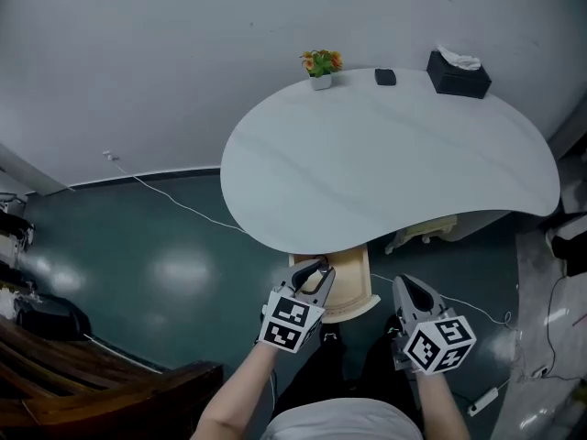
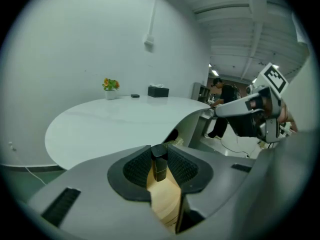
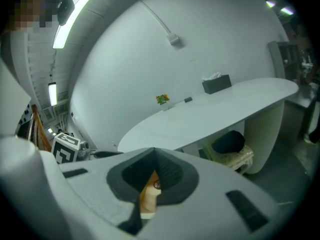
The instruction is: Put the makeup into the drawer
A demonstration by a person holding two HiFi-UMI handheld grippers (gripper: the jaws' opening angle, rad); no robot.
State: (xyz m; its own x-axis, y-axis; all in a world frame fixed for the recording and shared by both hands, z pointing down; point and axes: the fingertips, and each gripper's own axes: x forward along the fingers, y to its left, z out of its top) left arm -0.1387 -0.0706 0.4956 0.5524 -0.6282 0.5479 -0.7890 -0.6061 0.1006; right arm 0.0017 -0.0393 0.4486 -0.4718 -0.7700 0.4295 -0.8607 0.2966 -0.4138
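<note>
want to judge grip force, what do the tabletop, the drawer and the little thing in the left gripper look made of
Tabletop: white, smooth, satin with faint grey streaks; laminate or stone-look, can't tell which. Drawer: pale bare-looking wood, warm tan colour; possibly plywood. Makeup tube clamped in the left gripper: dark with a slight sheen, probably hard plastic.

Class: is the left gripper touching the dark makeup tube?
Touching. The left gripper view shows the left gripper clamping the dark makeup tube between both pads.
</note>
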